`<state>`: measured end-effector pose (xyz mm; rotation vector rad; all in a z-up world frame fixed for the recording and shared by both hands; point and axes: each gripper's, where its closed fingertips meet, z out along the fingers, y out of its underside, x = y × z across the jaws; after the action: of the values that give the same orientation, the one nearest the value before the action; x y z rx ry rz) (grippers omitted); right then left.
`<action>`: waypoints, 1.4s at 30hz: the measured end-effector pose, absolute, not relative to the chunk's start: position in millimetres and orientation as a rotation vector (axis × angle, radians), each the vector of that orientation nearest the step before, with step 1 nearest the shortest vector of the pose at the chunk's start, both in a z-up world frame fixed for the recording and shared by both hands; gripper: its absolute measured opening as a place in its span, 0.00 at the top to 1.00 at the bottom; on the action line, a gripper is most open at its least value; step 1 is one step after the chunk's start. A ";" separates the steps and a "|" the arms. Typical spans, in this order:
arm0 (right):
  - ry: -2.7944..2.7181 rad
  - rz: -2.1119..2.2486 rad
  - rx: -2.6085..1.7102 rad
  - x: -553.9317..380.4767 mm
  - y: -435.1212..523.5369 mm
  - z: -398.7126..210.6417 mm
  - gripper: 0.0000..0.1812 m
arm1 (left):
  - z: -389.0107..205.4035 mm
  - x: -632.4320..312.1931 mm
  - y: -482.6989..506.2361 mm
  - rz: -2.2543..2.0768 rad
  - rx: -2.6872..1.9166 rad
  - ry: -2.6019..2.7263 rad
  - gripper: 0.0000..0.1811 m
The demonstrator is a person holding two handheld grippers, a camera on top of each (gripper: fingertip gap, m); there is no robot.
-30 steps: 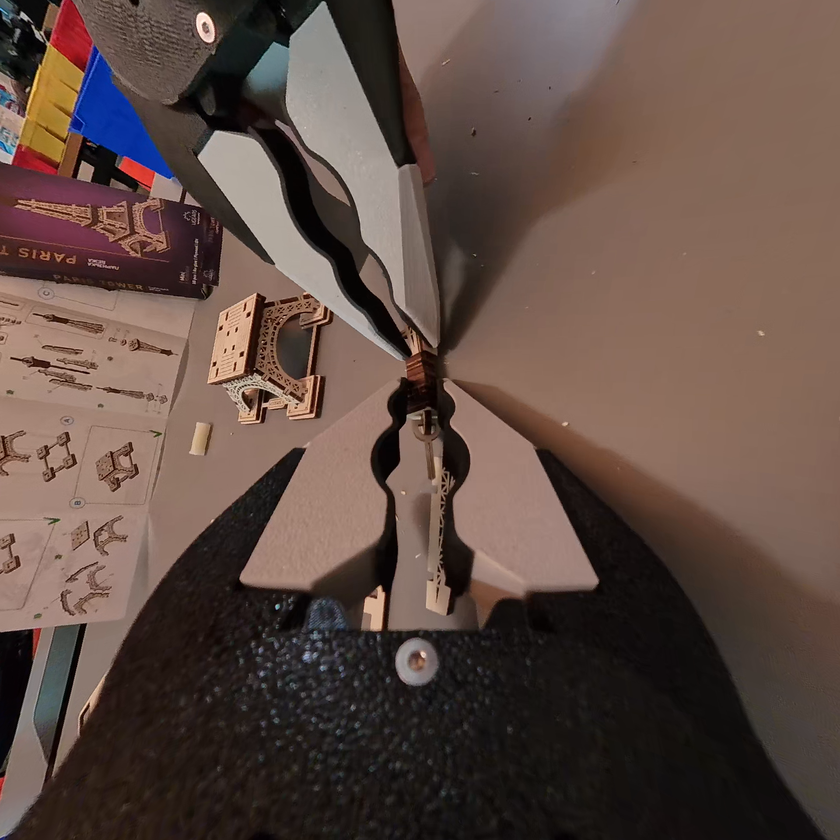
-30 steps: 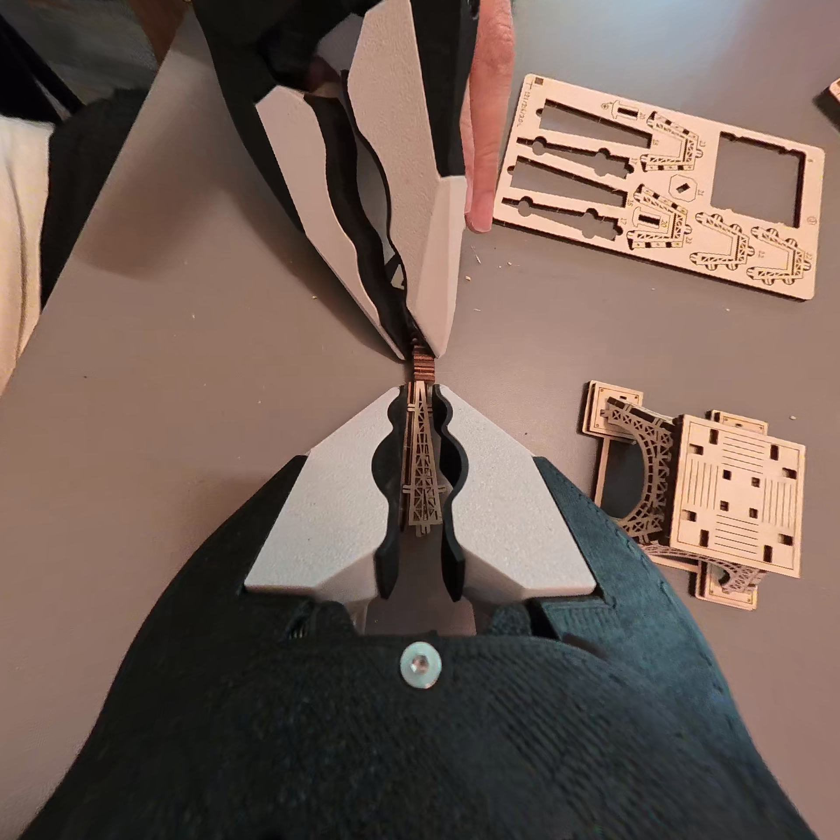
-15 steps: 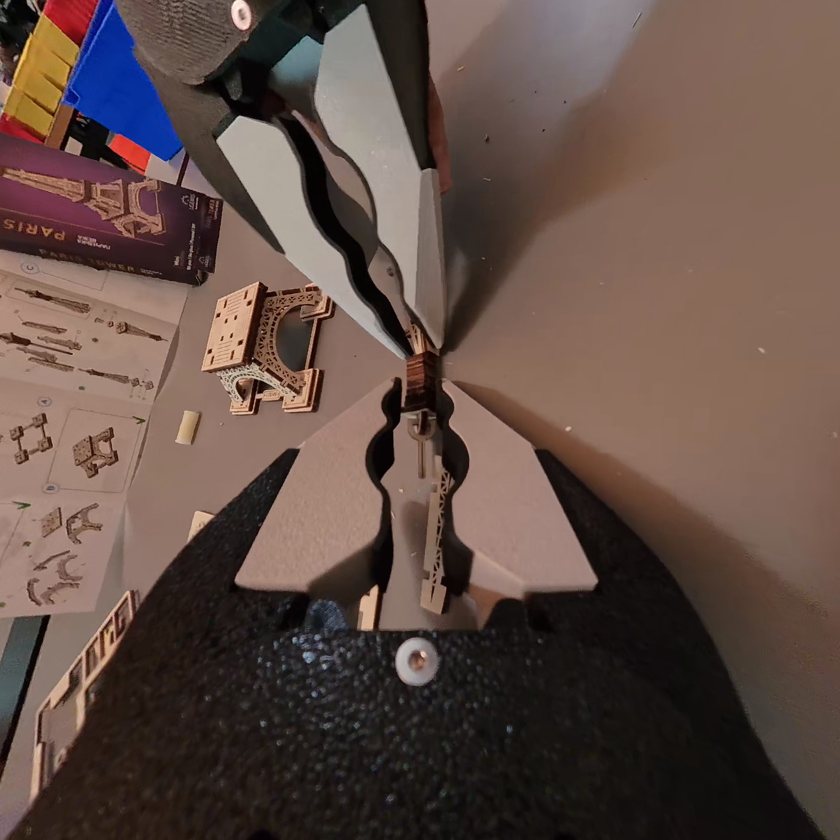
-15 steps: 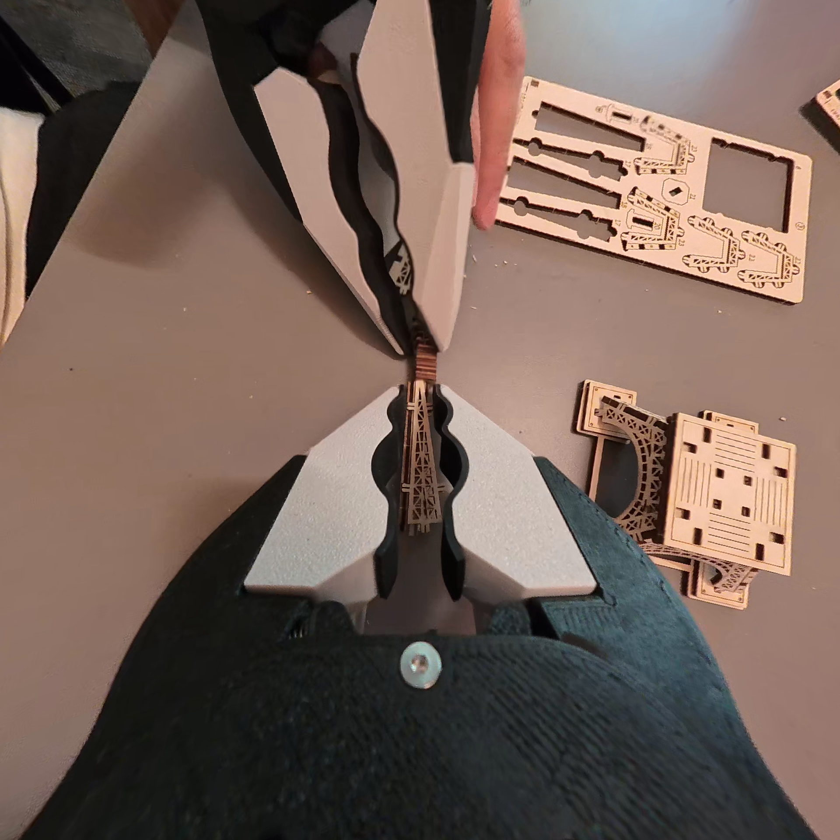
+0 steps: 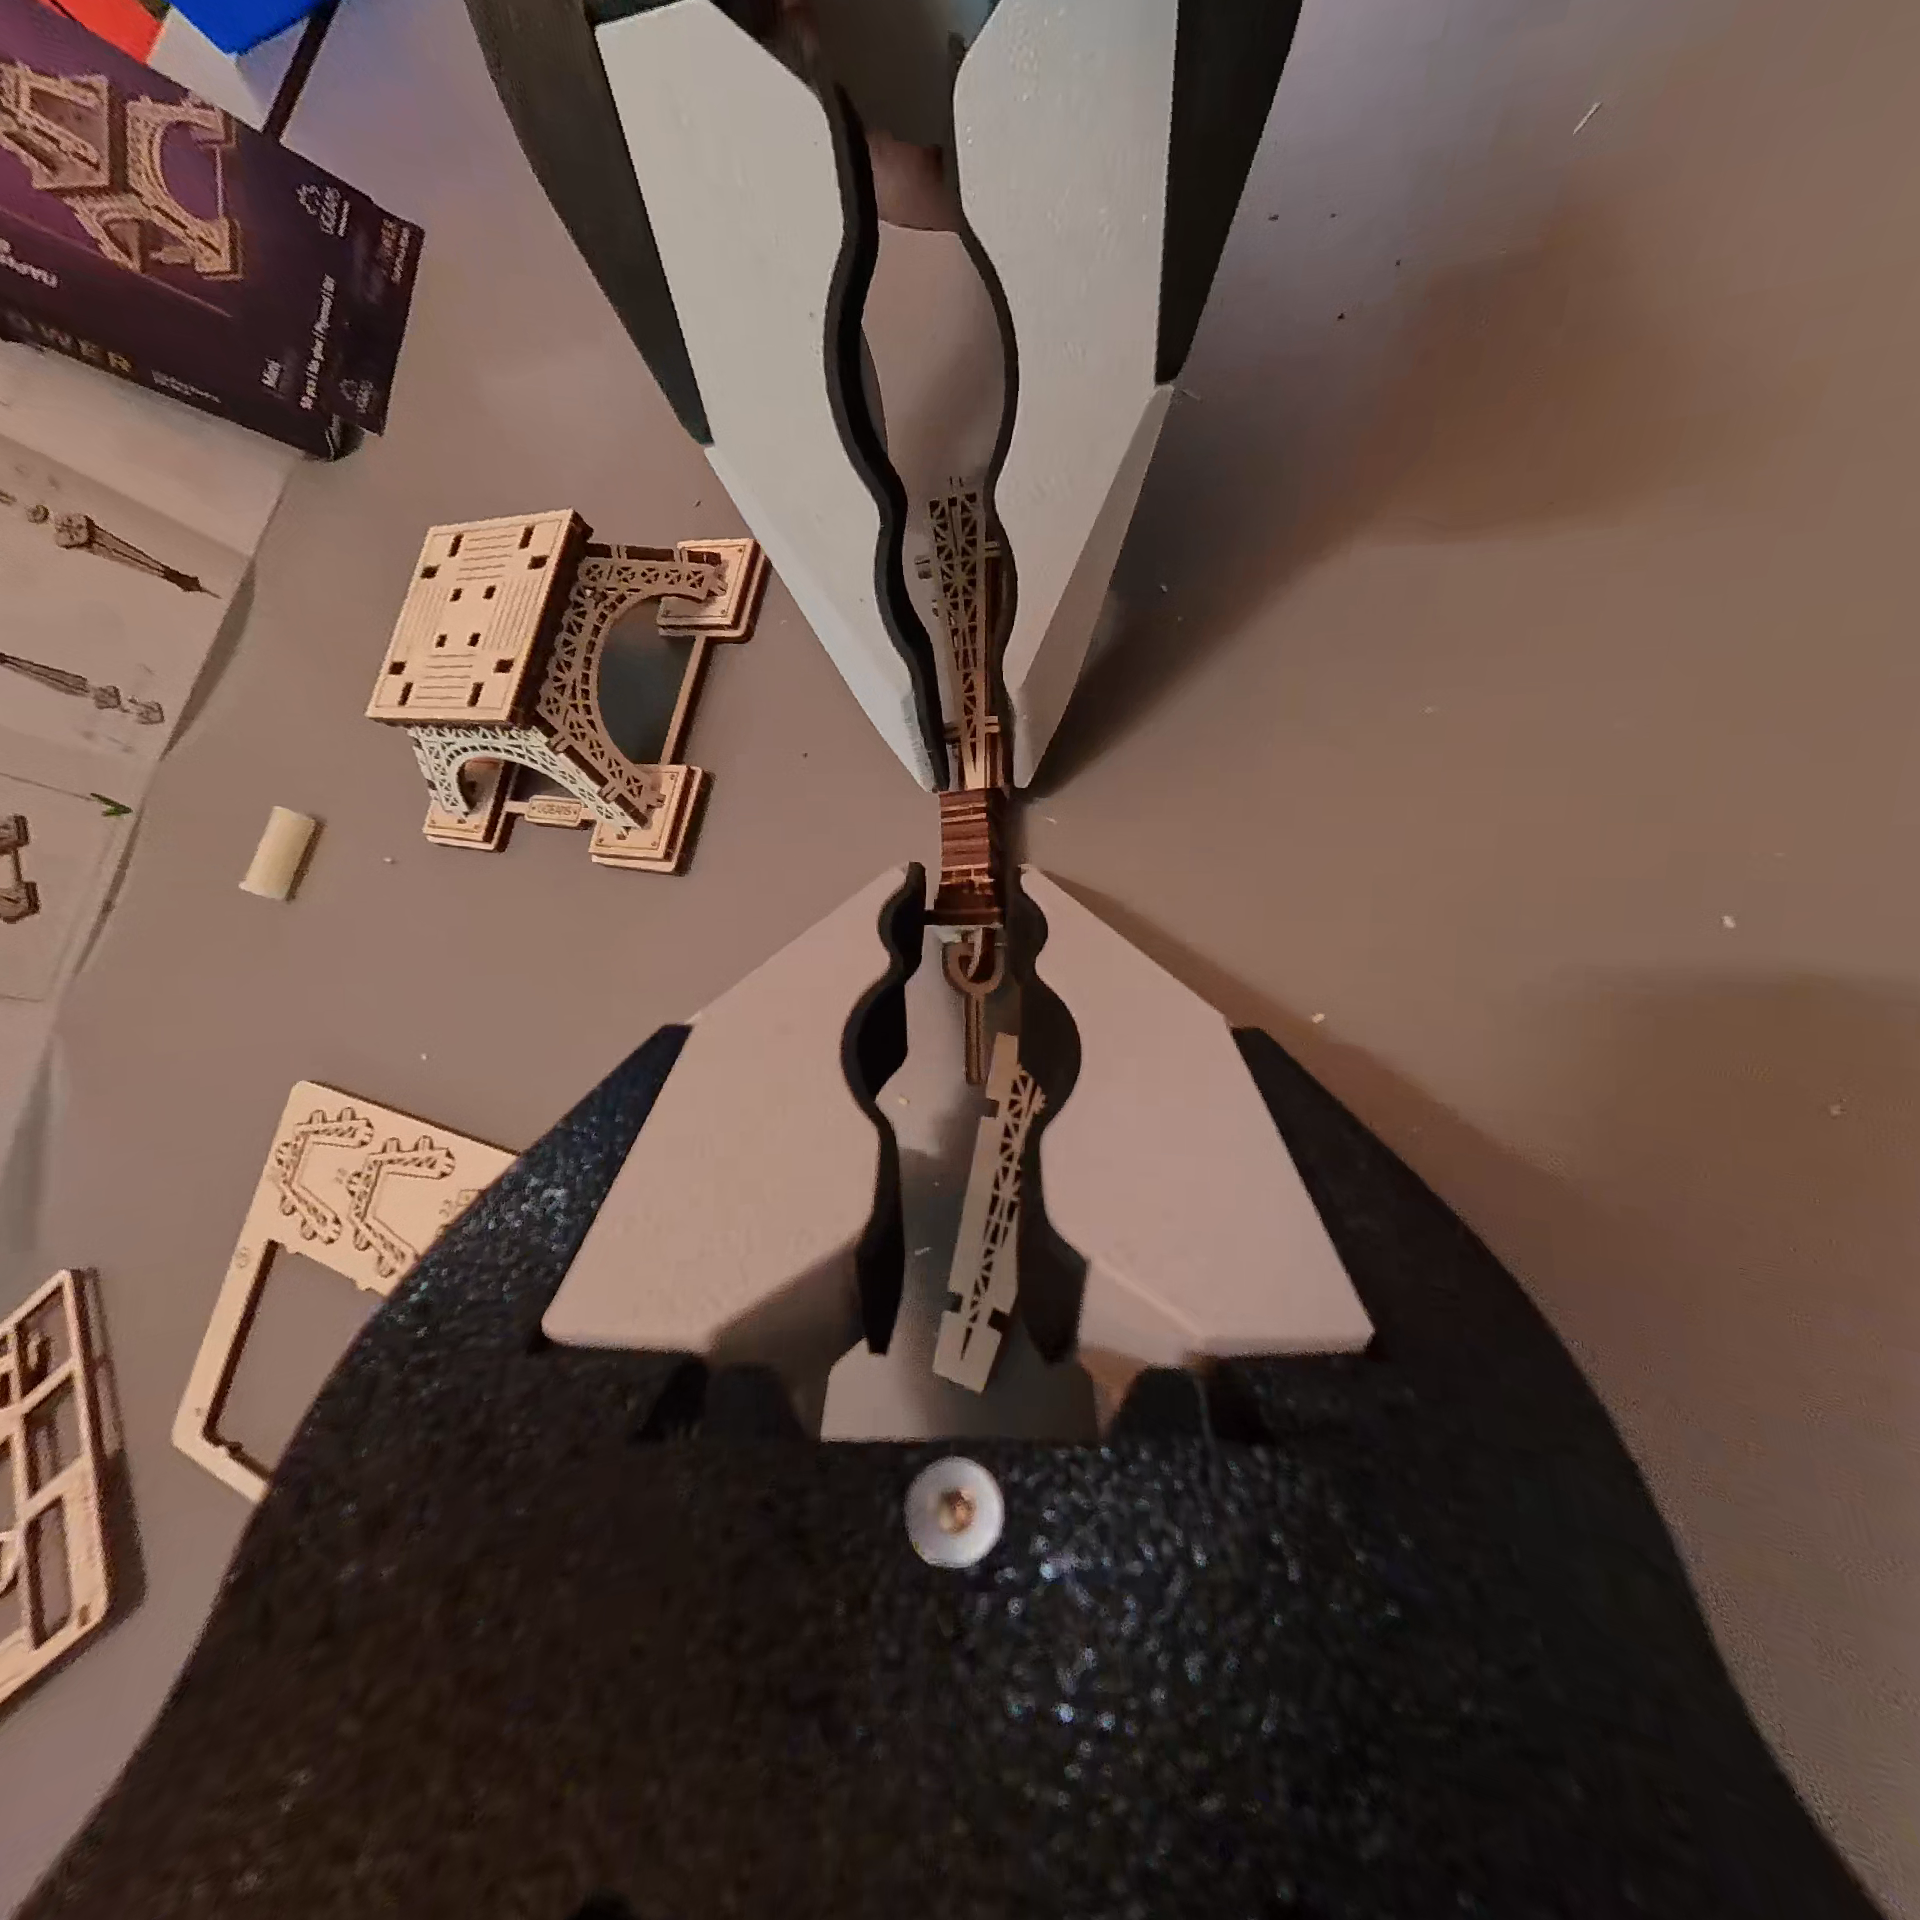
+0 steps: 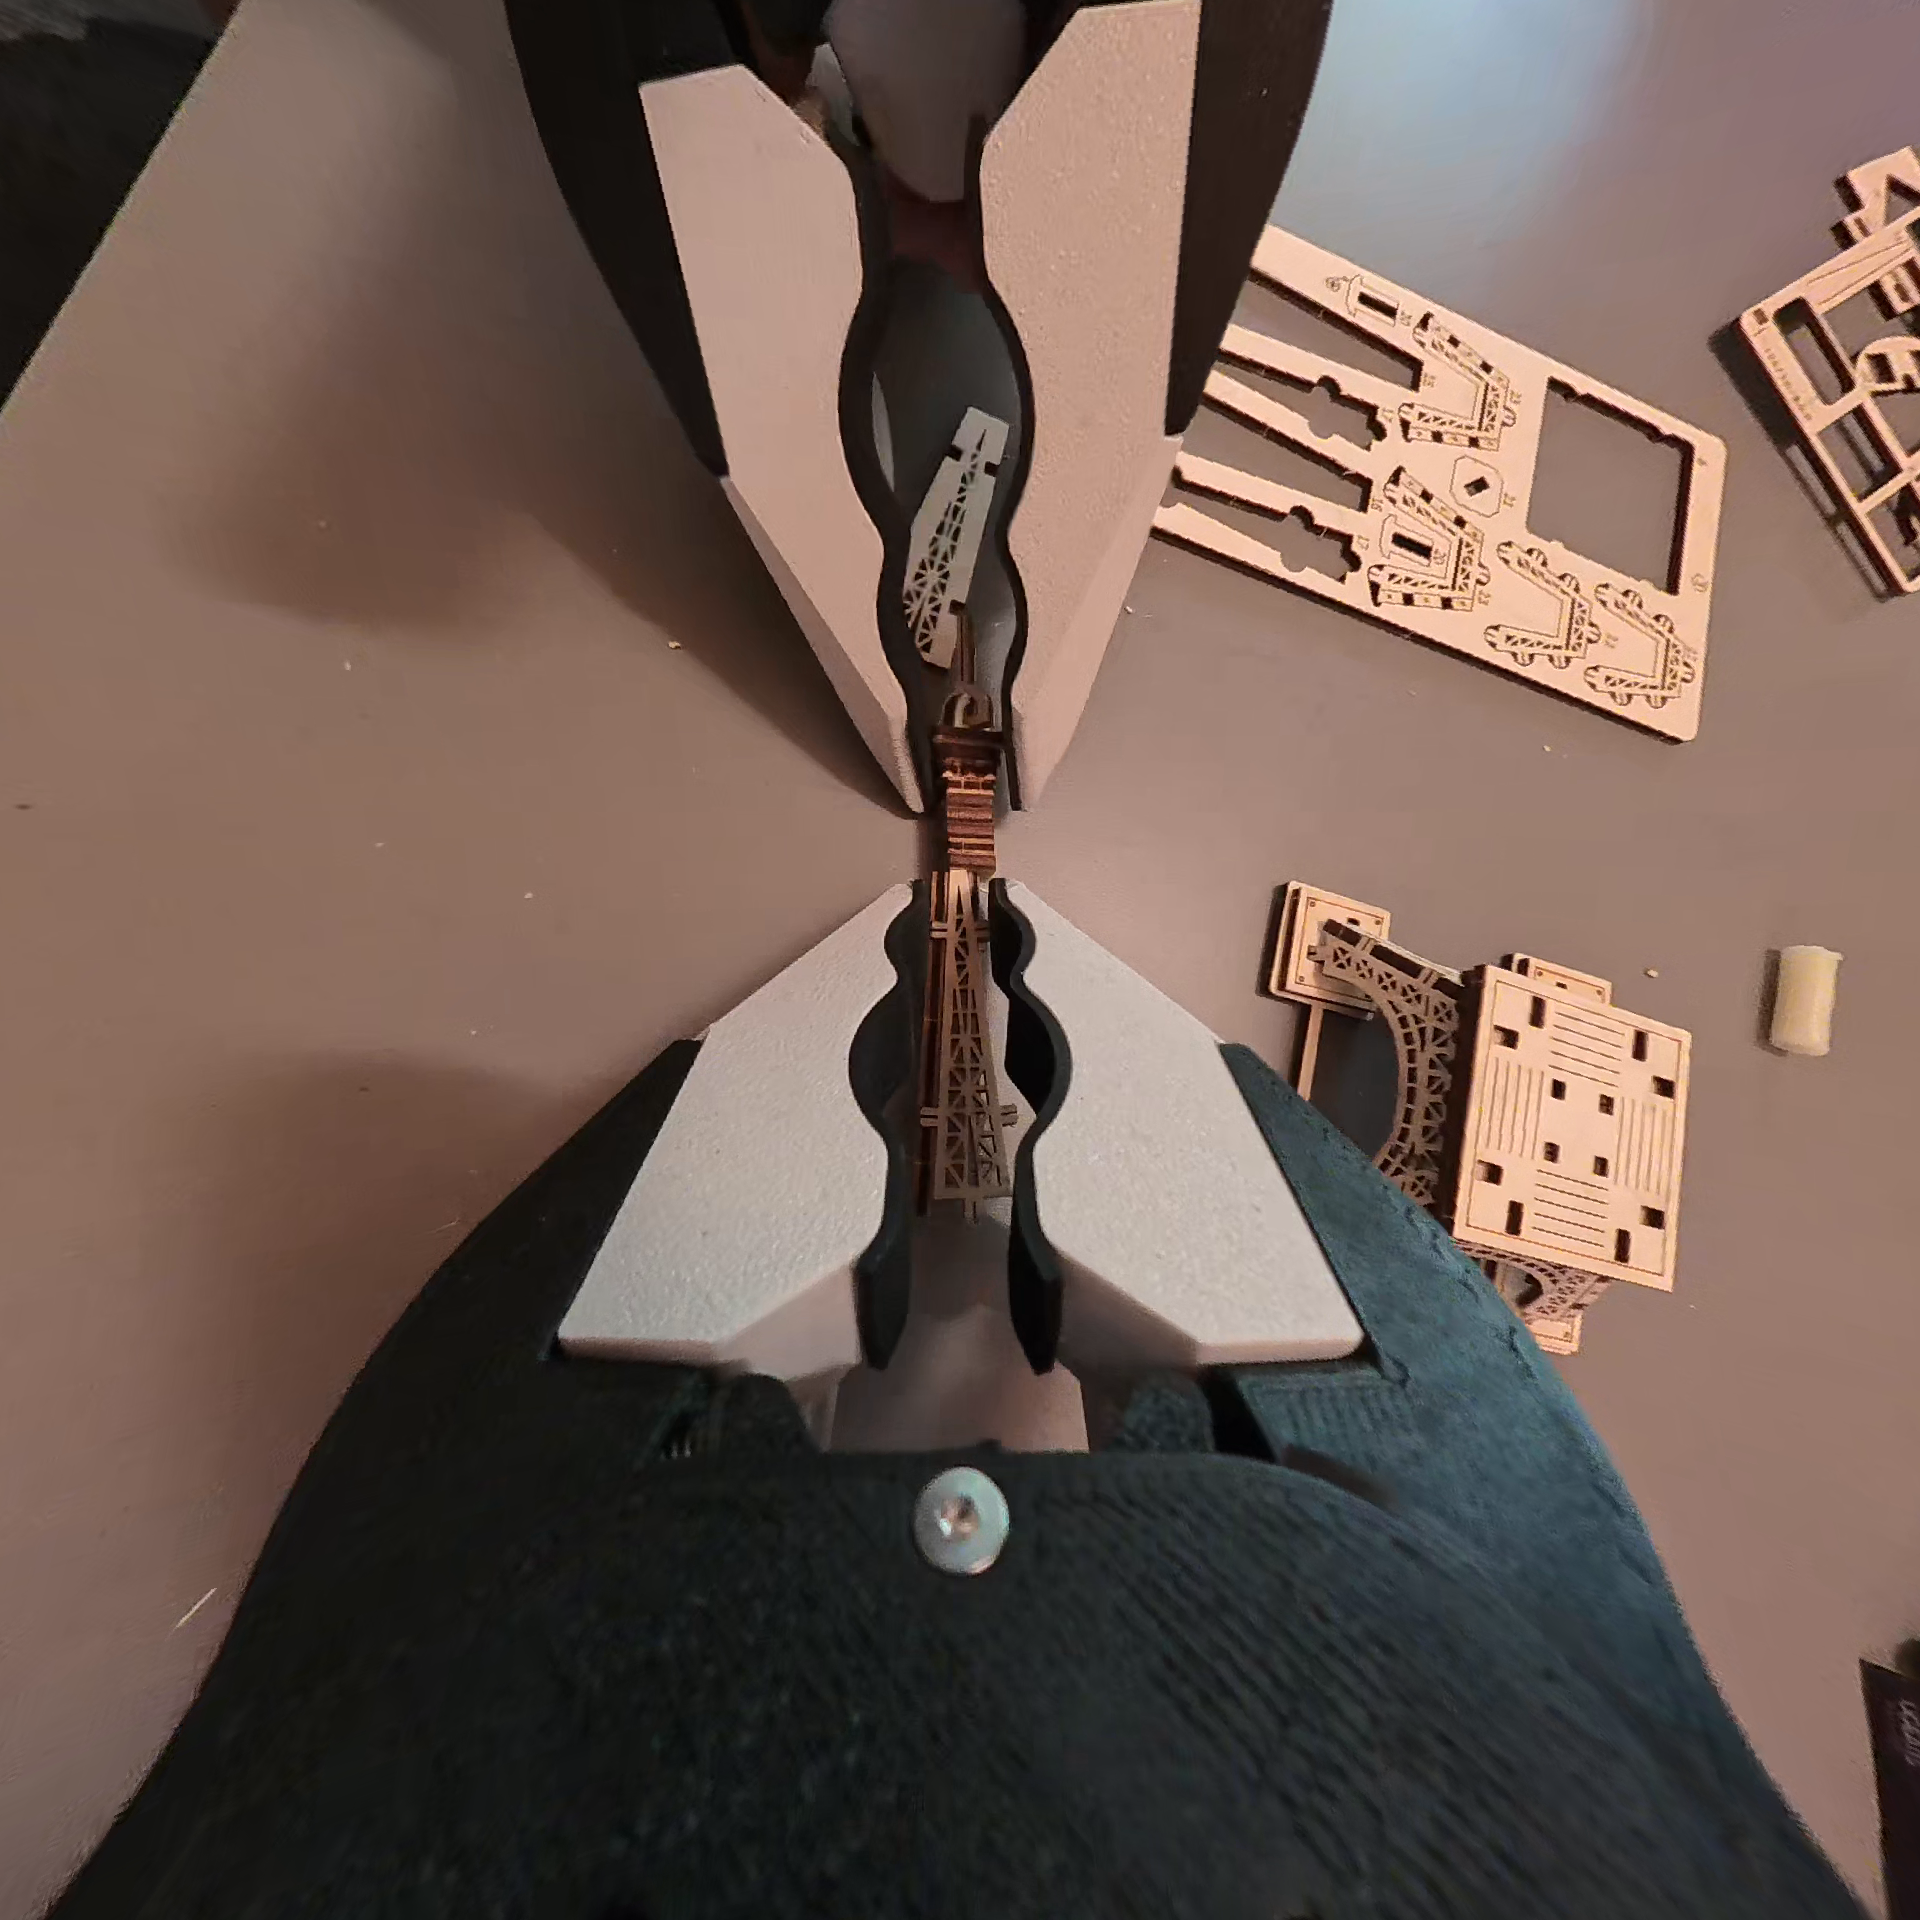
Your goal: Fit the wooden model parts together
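Note:
My two grippers meet tip to tip above the grey table (image 5: 1507, 675). My left gripper (image 5: 966, 883) is shut on the top end of a slim wooden tower spire, at its dark stacked block (image 5: 971, 847). A ring and pin part (image 5: 977, 971) and a pale lattice strip (image 5: 992, 1216) lie between its fingers. My right gripper (image 6: 956, 888) is shut on the spire's lattice shaft (image 6: 961, 1060). Each gripper shows head-on in the other's view: the right gripper (image 5: 971, 779) and the left gripper (image 6: 966, 805). The block (image 6: 968, 821) spans the gap between them.
The arched wooden tower base (image 5: 551, 675) (image 6: 1507, 1122) lies on its side on the table. Punched part sheets (image 6: 1455, 488) (image 5: 343, 1195) lie flat near it. A purple box (image 5: 187, 260), an instruction sheet (image 5: 83, 623) and a small white cylinder (image 5: 278, 852) (image 6: 1806, 1000) lie at the side. Both grippers' tips are roughly 20 cm from the small white cylinder (image 5: 278, 852). It turns up in the right wrist view (image 6: 1804, 992) as well.
Both grippers have turned so they face each other straight on, still gripping the spire. The fingertip seen beside the opposite gripper no longer shows.

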<state>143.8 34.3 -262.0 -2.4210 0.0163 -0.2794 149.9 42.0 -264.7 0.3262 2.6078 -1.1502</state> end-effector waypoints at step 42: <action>-0.532 -1.978 -1.678 101.6 42.8 -127.7 0.96 | -144.4 103.8 74.8 -2.047 -0.574 2.276 0.78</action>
<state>101.6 42.8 -127.7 -1.6783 -0.5316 -1.9785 103.8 74.8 -144.4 -0.5742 2.2755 -2.0465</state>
